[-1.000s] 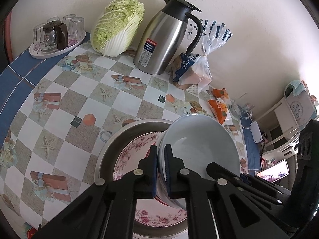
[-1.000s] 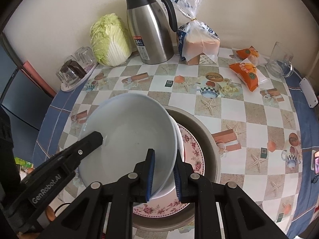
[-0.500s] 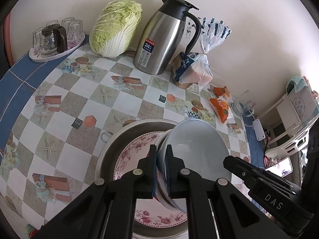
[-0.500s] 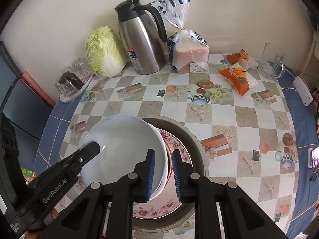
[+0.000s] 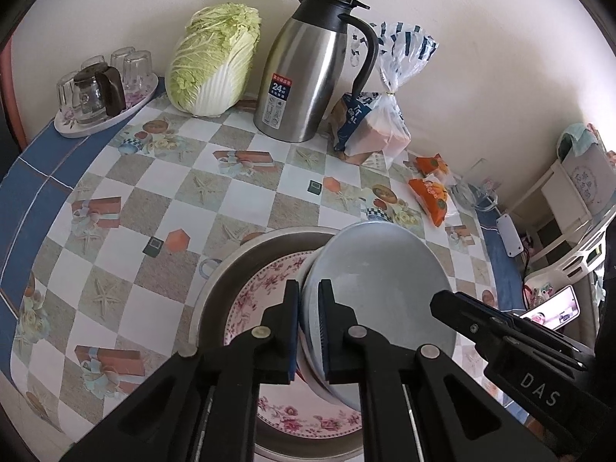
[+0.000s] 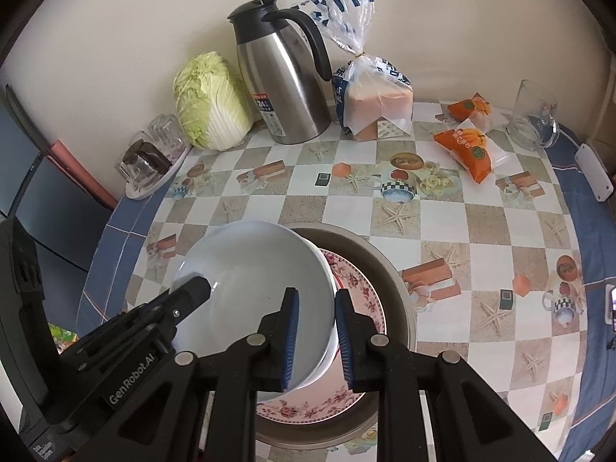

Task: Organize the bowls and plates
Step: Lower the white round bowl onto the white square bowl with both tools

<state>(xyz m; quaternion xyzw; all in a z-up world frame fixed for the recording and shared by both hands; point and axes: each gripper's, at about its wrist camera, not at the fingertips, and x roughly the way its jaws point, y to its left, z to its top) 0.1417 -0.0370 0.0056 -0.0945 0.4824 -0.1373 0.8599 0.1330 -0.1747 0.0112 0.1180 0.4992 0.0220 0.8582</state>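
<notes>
checked oilcloth table [image 6: 442,227] by cream wall [image 6: 442,19], left gripper [image 5: 308,288] fingers clamped on pale bowl [image 5: 385,281], right gripper [image 6: 313,300] fingers opening astride its rim

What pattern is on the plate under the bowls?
Pink floral rim on the plate; clearest in the right wrist view.

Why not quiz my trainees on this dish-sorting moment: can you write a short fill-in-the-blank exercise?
1. The left gripper pinches the rim of the white ____.
2. The floral plate lies inside a round ____ basin.
3. Between the thermos and the tray of glasses stands a ____.

Missing words: bowl; metal; cabbage
</notes>
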